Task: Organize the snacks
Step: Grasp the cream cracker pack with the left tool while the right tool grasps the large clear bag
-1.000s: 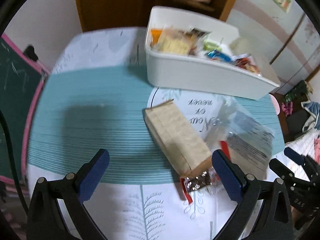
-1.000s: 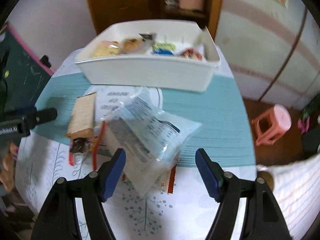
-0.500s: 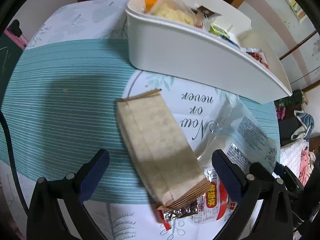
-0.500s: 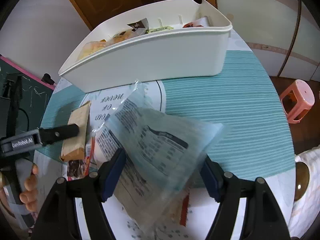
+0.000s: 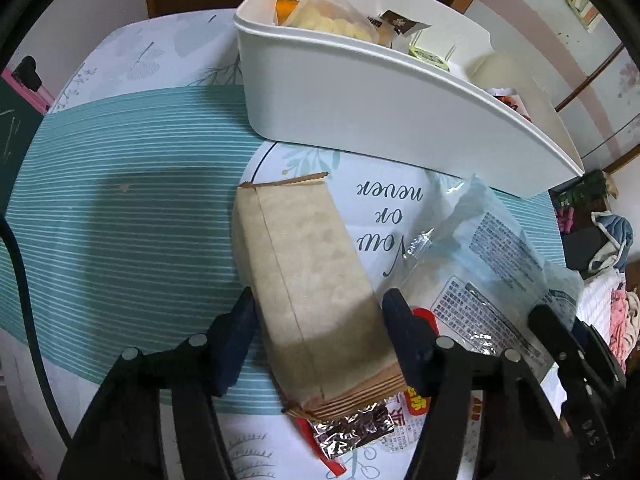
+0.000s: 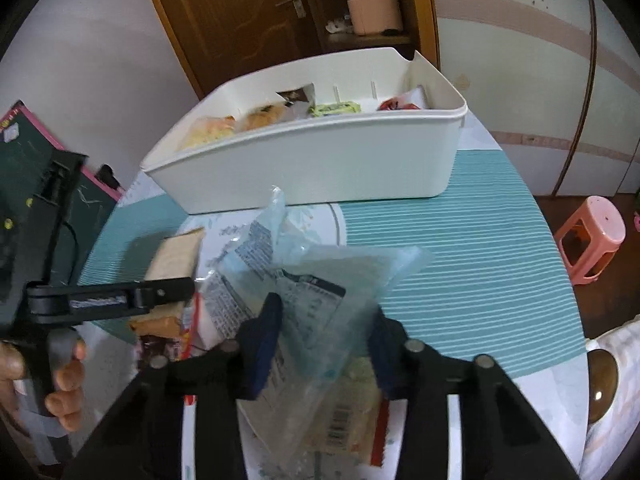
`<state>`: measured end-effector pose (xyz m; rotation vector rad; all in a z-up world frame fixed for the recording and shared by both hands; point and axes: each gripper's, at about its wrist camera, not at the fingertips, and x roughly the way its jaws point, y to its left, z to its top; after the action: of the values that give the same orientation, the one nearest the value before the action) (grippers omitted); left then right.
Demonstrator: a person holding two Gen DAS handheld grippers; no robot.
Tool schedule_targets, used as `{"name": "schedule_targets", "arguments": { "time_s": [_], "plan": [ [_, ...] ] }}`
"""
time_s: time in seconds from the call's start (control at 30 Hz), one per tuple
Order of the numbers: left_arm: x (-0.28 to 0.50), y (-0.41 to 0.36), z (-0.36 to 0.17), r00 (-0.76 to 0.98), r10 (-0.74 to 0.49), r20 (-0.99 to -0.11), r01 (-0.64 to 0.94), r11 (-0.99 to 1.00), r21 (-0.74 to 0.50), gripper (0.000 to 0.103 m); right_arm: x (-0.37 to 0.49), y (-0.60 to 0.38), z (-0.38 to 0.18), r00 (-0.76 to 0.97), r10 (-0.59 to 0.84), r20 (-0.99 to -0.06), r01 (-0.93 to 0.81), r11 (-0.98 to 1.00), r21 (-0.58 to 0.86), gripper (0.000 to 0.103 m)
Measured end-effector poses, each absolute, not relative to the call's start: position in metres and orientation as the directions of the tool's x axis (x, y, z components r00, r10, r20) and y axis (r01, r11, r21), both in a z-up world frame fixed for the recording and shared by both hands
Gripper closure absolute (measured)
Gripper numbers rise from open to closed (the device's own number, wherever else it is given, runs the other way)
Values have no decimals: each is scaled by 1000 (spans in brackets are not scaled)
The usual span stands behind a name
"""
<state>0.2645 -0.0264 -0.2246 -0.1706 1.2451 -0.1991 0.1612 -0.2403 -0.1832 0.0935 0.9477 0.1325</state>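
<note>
Left gripper (image 5: pixel 318 336) squeezing the tan snack pack (image 5: pixel 308 280), right gripper (image 6: pixel 326 340) pinching the clear bag (image 6: pixel 320 300), both for the white bin (image 6: pixel 312 160) at the table's far edge.

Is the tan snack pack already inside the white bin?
No, the tan snack pack lies on the table before the white bin, between the left gripper's fingers.

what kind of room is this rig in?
Most likely a lived-in home, a dining or living area: a round table with a printed cloth, a wooden door, a pink plastic stool and clothes piled nearby.
</note>
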Motion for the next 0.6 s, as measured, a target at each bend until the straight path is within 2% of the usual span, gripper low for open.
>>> {"name": "schedule_targets", "arguments": {
  "time_s": [0.2, 0.33, 0.37, 0.4, 0.43, 0.47, 0.53, 0.6],
  "plan": [
    [252, -8, -223, 335, -247, -909, 46, 968, -246, 43, 143, -219, -171, 609, 118, -784, -107, 992, 66, 72],
    [246, 0, -214, 366, -255, -895, 53, 966, -254, 48, 129, -206, -162, 622, 114, -775, -134, 990, 38, 74],
    [243, 2, -210, 378, -253, -890, 55, 966, -252, 51, 127, -202, -160, 626, 109, -772, -138, 990, 28, 74],
    [240, 5, -205, 394, -249, -885, 57, 967, -247, 61, 123, -200, -157, 632, 103, -768, -141, 990, 17, 75],
    [237, 8, -199, 413, -260, -873, 66, 964, -256, 80, 120, -198, -154, 639, 96, -763, -143, 990, 5, 75],
    [235, 10, -194, 418, -279, -865, 76, 959, -273, 87, 118, -195, -150, 648, 87, -757, -142, 990, -9, 75],
    [231, 15, -185, 432, -298, -851, 86, 953, -290, 92, 113, -192, -144, 664, 73, -744, -145, 989, -32, 78],
    [226, 18, -179, 444, -294, -846, 99, 955, -280, 93, 109, -189, -136, 676, 85, -732, -155, 988, -28, 79]
  ]
}}
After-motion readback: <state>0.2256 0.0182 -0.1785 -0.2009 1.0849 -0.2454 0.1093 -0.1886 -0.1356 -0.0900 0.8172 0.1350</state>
